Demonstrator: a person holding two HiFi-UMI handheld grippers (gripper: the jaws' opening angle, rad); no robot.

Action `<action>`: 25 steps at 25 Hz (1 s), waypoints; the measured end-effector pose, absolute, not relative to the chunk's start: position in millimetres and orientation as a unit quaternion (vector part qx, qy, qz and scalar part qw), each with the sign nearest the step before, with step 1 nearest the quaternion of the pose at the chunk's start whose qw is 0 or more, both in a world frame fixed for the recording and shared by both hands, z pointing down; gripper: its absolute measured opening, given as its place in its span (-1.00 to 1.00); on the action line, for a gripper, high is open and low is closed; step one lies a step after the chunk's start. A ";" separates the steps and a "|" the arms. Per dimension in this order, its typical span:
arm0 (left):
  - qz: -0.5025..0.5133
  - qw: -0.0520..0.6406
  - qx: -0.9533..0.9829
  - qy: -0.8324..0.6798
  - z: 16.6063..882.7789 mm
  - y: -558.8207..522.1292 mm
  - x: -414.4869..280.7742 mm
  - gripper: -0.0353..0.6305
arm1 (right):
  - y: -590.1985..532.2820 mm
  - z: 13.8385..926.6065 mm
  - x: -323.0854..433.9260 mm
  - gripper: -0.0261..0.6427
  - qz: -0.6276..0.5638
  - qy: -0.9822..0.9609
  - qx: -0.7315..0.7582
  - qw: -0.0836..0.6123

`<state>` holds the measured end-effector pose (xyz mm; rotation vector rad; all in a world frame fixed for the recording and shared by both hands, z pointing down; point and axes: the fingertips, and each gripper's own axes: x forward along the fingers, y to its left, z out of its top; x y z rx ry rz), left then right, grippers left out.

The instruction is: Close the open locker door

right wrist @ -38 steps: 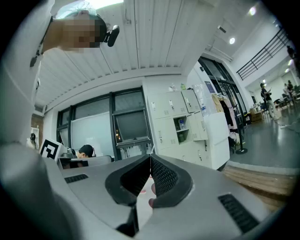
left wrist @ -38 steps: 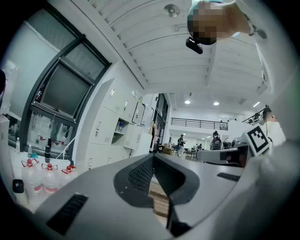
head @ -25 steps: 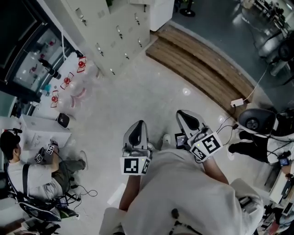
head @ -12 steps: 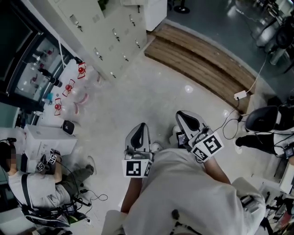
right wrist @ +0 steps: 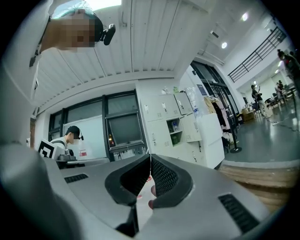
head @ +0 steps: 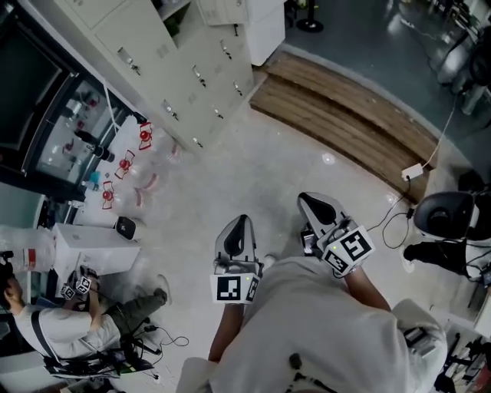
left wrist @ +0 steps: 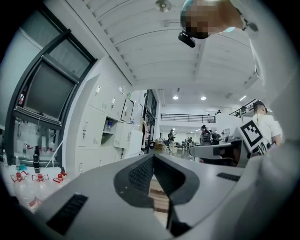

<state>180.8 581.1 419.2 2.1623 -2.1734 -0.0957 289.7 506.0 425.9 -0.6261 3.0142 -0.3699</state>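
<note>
A bank of pale lockers point(head: 165, 69) stands at the head view's top left, across the floor from me. One locker door point(head: 219, 9) hangs open at the top edge, with something green in the compartment beside it. In the left gripper view the open compartment point(left wrist: 108, 125) and its door point(left wrist: 126, 110) are far off on the left. They also appear in the right gripper view, the compartment point(right wrist: 174, 125) above the jaws. My left gripper point(head: 236, 230) and right gripper point(head: 316, 207) are held level before my body. Both are shut and empty, far from the lockers.
A wooden step point(head: 345, 123) runs diagonally at the upper right. A person point(head: 69, 330) sits on the floor at the lower left beside a white box point(head: 96, 249). Red-marked items point(head: 123, 165) lie by a glass cabinet point(head: 46, 130). A power strip point(head: 414, 171) and cables lie right.
The lockers, the step and the floor items have slid down and right in the head view, so I stand nearer the lockers. Both grippers stay shut in front of me.
</note>
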 end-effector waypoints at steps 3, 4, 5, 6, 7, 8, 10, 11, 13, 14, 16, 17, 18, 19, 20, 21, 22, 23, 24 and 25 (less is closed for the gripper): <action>-0.032 0.042 0.698 -0.714 422.6 551.0 188.4 -0.87 | 471.4 434.1 296.9 -0.83 -0.125 0.972 -0.200 0.009; -0.033 0.045 0.694 -0.717 422.8 540.9 189.8 -0.87 | 460.2 435.2 297.9 -0.83 -0.126 0.972 -0.196 0.007; -0.034 0.047 0.691 -0.720 422.4 530.1 191.2 -0.87 | 448.6 435.6 298.6 -0.83 -0.126 0.973 -0.191 0.005; -0.033 0.047 0.688 -0.723 421.9 518.7 193.2 -0.87 | 436.6 435.6 299.4 -0.83 -0.126 0.974 -0.185 0.004; -0.031 0.045 0.685 -0.726 421.4 507.2 195.5 -0.87 | 424.2 435.7 300.3 -0.83 -0.126 0.976 -0.180 0.004; -0.030 0.043 0.682 -0.730 421.1 495.8 197.7 -0.87 | 411.9 435.8 301.3 -0.83 -0.124 0.977 -0.175 0.004; -0.029 0.041 0.673 -0.738 419.7 474.6 201.4 -0.87 | 388.1 435.1 303.8 -0.83 -0.120 0.979 -0.167 0.004; -0.029 0.040 0.668 -0.742 418.8 464.8 203.4 -0.87 | 376.9 434.2 305.8 -0.83 -0.118 0.980 -0.163 0.003; -0.028 0.040 0.657 -0.752 417.9 446.3 208.6 -0.87 | 355.8 432.9 312.4 -0.83 -0.115 0.982 -0.153 0.001; -0.027 0.039 0.652 -0.757 417.5 437.2 211.3 -0.87 | 345.4 432.8 316.3 -0.83 -0.113 0.983 -0.148 0.000; -0.026 0.036 0.644 -0.763 416.7 418.8 217.4 -0.87 | 323.2 434.0 324.3 -0.83 -0.110 0.983 -0.144 -0.002; -0.027 0.036 0.642 -0.765 416.8 410.2 221.6 -0.87 | 311.6 435.4 328.9 -0.83 -0.110 0.983 -0.145 -0.003; -0.027 0.037 0.642 -0.766 417.6 402.4 226.7 -0.87 | 300.7 437.1 333.7 -0.83 -0.110 0.983 -0.148 -0.004; -0.027 0.038 0.642 -0.766 419.0 395.2 232.0 -0.87 | 290.9 438.5 338.5 -0.83 -0.111 0.982 -0.150 -0.005; -0.027 0.041 0.642 -0.765 421.2 388.4 237.0 -0.87 | 282.7 439.7 342.8 -0.83 -0.112 0.982 -0.150 -0.006; -0.027 0.044 0.642 -0.765 423.8 381.8 241.3 -0.87 | 275.7 440.6 346.4 -0.83 -0.113 0.982 -0.150 -0.007; -0.026 0.048 0.642 -0.765 426.5 375.4 245.2 -0.87 | 269.6 441.2 349.5 -0.83 -0.113 0.982 -0.149 -0.008; -0.025 0.052 0.643 -0.763 428.8 369.3 248.9 -0.87 | 264.3 441.5 352.5 -0.83 -0.114 0.982 -0.149 -0.008; -0.024 0.055 0.645 -0.762 430.3 363.7 252.8 -0.87 | 259.6 441.7 356.0 -0.83 -0.119 0.981 -0.151 -0.006; -0.023 0.057 0.649 -0.759 430.8 358.5 257.1 -0.87 | 255.5 441.9 359.7 -0.83 -0.127 0.980 -0.153 -0.003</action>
